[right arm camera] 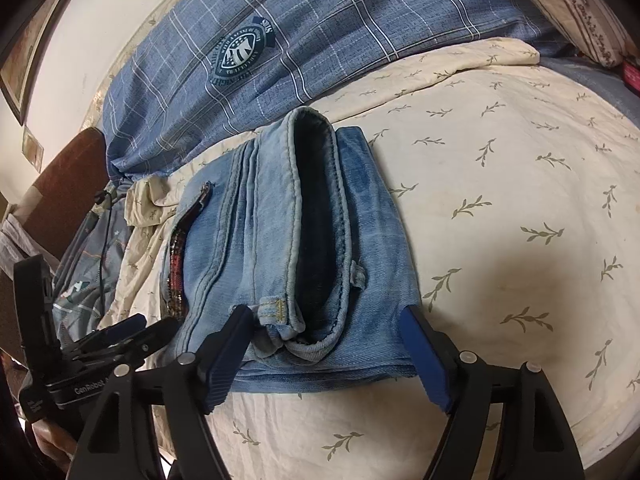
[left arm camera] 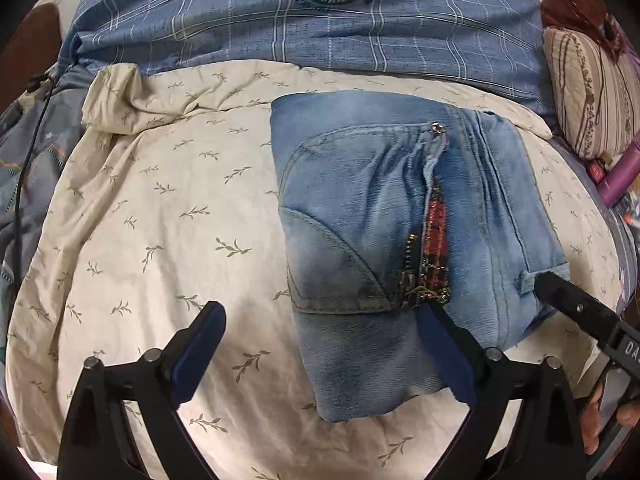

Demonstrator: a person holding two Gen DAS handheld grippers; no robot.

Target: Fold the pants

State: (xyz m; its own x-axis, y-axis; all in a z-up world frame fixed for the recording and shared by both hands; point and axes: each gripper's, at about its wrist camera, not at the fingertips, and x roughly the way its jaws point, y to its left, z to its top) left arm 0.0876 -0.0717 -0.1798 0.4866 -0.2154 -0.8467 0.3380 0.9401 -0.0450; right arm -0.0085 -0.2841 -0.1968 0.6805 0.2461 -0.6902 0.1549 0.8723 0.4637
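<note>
jeans (left arm camera: 360, 208) folded, laid on bed (left arm camera: 160, 220) | left gripper (left arm camera: 320, 344) spread, one finger over jeans | right gripper (right arm camera: 324, 356) spread astride waistband end, nothing pinched

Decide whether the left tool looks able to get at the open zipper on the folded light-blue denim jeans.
Probably yes. The left tool is open just short of the zipper, which lies exposed on top of the folded light-blue denim jeans, with nothing covering it.
</note>
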